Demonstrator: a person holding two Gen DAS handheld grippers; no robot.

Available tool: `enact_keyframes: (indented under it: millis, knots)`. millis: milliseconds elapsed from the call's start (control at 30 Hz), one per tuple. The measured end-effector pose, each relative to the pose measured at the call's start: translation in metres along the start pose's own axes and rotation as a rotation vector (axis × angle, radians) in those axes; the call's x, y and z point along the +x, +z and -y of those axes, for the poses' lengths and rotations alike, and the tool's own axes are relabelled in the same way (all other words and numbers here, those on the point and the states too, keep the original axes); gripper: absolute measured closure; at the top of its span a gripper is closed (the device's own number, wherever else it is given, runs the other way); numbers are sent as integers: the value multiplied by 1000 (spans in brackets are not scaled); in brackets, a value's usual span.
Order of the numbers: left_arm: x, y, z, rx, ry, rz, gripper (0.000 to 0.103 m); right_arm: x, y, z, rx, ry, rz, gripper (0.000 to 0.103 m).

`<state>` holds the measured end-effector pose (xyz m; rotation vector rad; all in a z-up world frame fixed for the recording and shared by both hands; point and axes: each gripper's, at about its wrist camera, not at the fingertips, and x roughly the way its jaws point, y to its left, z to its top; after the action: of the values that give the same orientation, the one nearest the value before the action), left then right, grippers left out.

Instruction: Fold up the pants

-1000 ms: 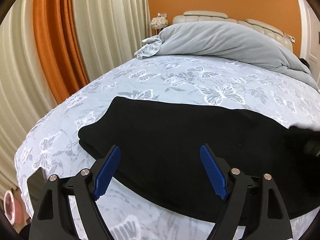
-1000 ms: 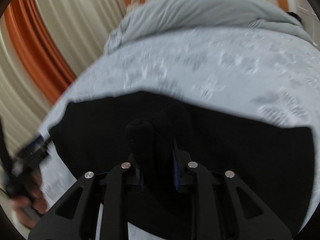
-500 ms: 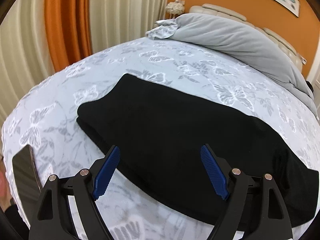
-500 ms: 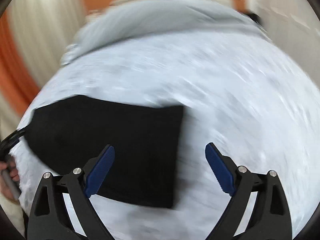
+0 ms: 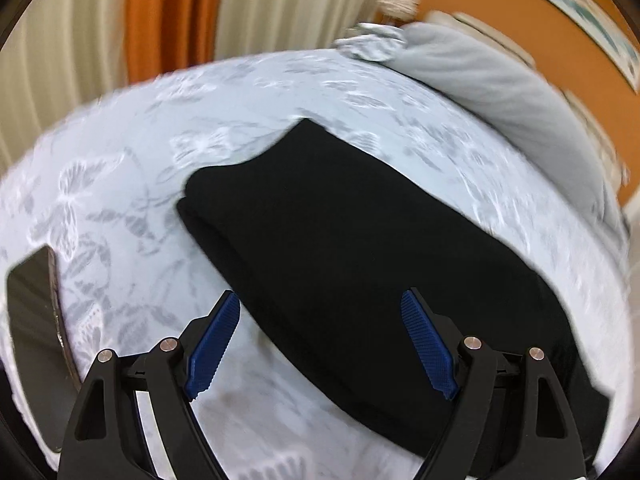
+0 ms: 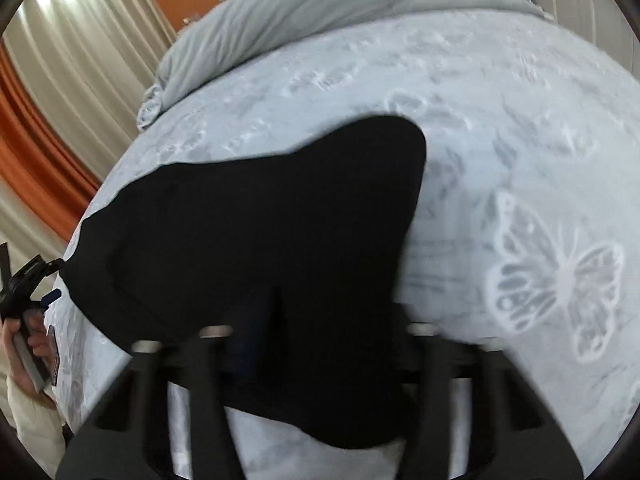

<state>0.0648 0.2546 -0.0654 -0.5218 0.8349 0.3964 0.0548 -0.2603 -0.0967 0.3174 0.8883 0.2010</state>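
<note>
Black pants (image 5: 360, 240) lie folded lengthwise across the butterfly-print bed sheet (image 5: 120, 208). My left gripper (image 5: 318, 296) hangs open just above their near edge, close to the left end, with nothing pinched between its blue pads (image 5: 212, 344). In the right wrist view the pants (image 6: 240, 240) bunch up at their right end and drape over my right gripper (image 6: 316, 320). Its jaws are closing with the black fabric between them, and the cloth hides the pads. The left gripper (image 6: 24, 284) and the hand holding it show at that view's left edge.
A dark phone (image 5: 32, 340) lies on the sheet left of my left gripper. A grey duvet (image 5: 500, 92) is heaped at the head of the bed. Cream and orange curtains (image 5: 168, 16) hang past the bed's far side.
The left gripper has rolled and shifted toward the pants' left end, staying open. The right gripper stood wide over the pants' right edge half a second ago and has closed into the fabric.
</note>
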Motion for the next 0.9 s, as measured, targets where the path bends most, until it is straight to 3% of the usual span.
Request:
enact_keyframes:
  millis: [133,233,333,433,500,567,600,700,733,767,833,900]
  knots:
    - [15,18,-38,-150,2,-45,23,-36,16,4,12,28,79,85]
    - [4,20,-50,-211,-21,-7,23,-64,20,23,41,50,88,86]
    - [-13,14,-35,-119,-34,31,23,-85,15,41,43,-22,96,86]
    - [-19,-2,-18,-24,-24,25,23,-99,-1,85,143,-95,86,86]
    - [-17,-10,-11,12,-1,8,23,-86,-14,118,197,-134,-12,84]
    - [-11,-18,-6,21,-21,-25,23,-73,-22,130,228,-226,-89,62]
    - [-7,-20,-2,24,-43,-56,23,-82,-18,124,217,-293,-55,53]
    - [-1,-28,9,47,-78,-98,23,-124,-7,83,75,-478,170,46]
    - [-4,-31,14,67,-73,-84,23,-133,-5,58,1,-451,231,36]
    - [-7,-34,19,90,-65,-72,23,-130,-3,41,-59,-362,228,31]
    - [-11,-39,26,127,-60,-55,23,-102,-8,0,-172,-164,133,31]
    - [-12,-45,33,141,-77,-64,23,-64,-22,-38,-283,-87,30,31]
